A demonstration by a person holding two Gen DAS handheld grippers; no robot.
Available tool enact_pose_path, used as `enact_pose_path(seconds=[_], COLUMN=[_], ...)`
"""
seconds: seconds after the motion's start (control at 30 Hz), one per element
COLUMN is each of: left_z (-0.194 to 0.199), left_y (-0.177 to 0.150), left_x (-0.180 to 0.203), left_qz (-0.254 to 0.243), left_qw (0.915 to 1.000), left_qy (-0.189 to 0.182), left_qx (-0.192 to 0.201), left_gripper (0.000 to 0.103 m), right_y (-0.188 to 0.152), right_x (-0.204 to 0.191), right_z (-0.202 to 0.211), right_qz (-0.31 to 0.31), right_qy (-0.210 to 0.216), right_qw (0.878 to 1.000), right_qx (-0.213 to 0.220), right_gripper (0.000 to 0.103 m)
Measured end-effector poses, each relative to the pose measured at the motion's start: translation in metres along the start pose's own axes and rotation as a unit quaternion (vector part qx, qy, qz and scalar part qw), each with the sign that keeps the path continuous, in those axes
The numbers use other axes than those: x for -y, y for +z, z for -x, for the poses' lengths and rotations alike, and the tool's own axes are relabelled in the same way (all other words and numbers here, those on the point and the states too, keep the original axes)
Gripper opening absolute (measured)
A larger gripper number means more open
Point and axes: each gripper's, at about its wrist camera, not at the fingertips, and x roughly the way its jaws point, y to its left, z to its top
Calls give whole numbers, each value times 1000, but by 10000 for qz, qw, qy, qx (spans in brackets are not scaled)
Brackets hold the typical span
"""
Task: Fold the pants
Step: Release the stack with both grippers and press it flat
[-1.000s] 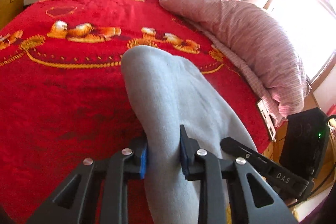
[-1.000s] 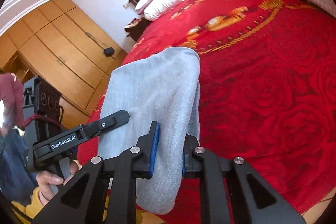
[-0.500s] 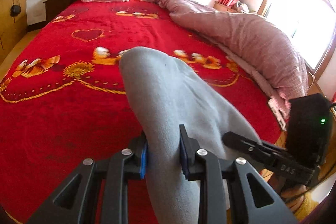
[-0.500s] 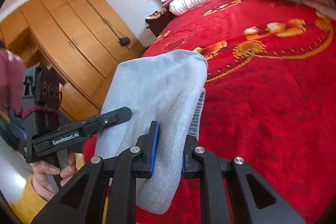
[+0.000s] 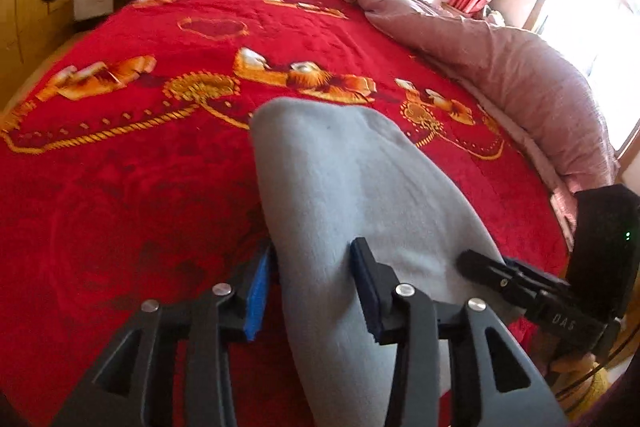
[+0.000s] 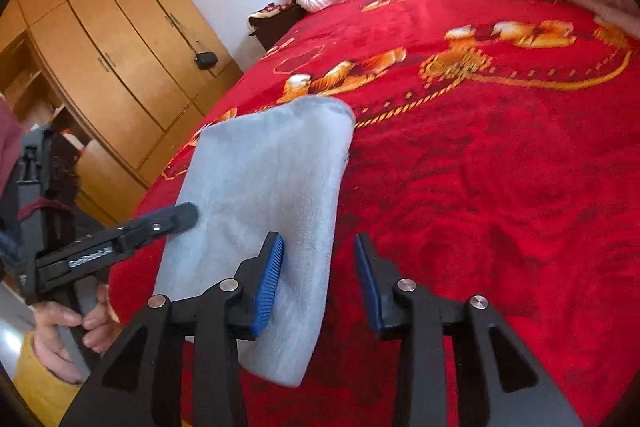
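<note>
Item: pants [image 5: 360, 203], grey fleece, folded to a thick pad, lying on the red bed [image 5: 120, 187] near its foot edge.

Long axis: runs from the foot edge toward the headboard; the far end is a rounded fold, the near end reaches down between the grippers and out of frame.

Left gripper [image 5: 310, 287]: jaws opening; the pants' left edge lies between them. The right pad looks to be touching cloth, the blue left pad stands just clear, so the hold reads as let go.

Right gripper [image 6: 320, 279]: jaws opening; the pants' right edge lies between them, against the blue left pad. The right pad is well apart from the cloth, over bare bed.

Pants relative to fingers: straight ahead of and partly within both pairs, one gripper on each long side; neither hand is clearly nearer.

Cross-check: the left gripper's tip [image 6: 176, 217] shows in the right wrist view resting at the pants' far side; the right gripper's tip [image 5: 480, 263] shows likewise in the left wrist view.

Support: the pants appear to lie on the bed, not hanging.

Judgement: fold appears laid down; the coming move likely is drawing both grippers back toward the foot edge without dragging cloth.
</note>
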Motion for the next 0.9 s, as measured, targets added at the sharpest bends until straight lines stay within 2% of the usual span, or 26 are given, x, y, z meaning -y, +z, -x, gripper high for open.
enact_pose_path(seconds=[0.13, 0.23, 0.3, 0.37, 0.4, 0.47, 0.53, 0.67, 0.73, 0.9], left_z=[23, 37, 47, 54, 55, 56, 53, 29, 21, 23], left_y=[-3, -10, -15, -23, -26, -33, -41, -53, -57, -60], left_x=[16, 21, 26, 32, 34, 36, 35, 31, 21, 10], left_qz=[-284, -183, -111, -78, -28, 167, 265, 238, 432, 711], left_qw=[9987, 9984, 9969, 9958, 9961, 9972, 9980, 9962, 9962, 9960], left_qy=[386, 490, 706, 809, 779, 614, 481, 832, 741, 524], left_qx=[167, 198, 323, 418, 419, 399, 327, -100, -142, -159], left_gripper=[41, 41, 41, 40, 39, 29, 29, 28, 30, 37], right_y=[0, 0, 1, 1, 0, -2, -7, -21, -29, -34], right_x=[-4, -13, -17, -26, -30, -39, -45, -39, -30, -20], right_z=[15, 32, 44, 56, 58, 60, 52, 18, 4, 12], right_qz=[70, 142, 165, 216, 246, 394, 608, 707, 697, 400], right_qy=[-158, -398, -482, -283, -183, -8, -54, -452, -652, -457], right_qw=[9998, 9990, 9986, 9991, 9992, 9988, 9979, 9960, 9938, 9966], right_qx=[60, 130, 160, 250, 271, 287, 201, -304, -572, -548], right_gripper=[37, 37, 37, 37, 37, 37, 37, 31, 32, 32])
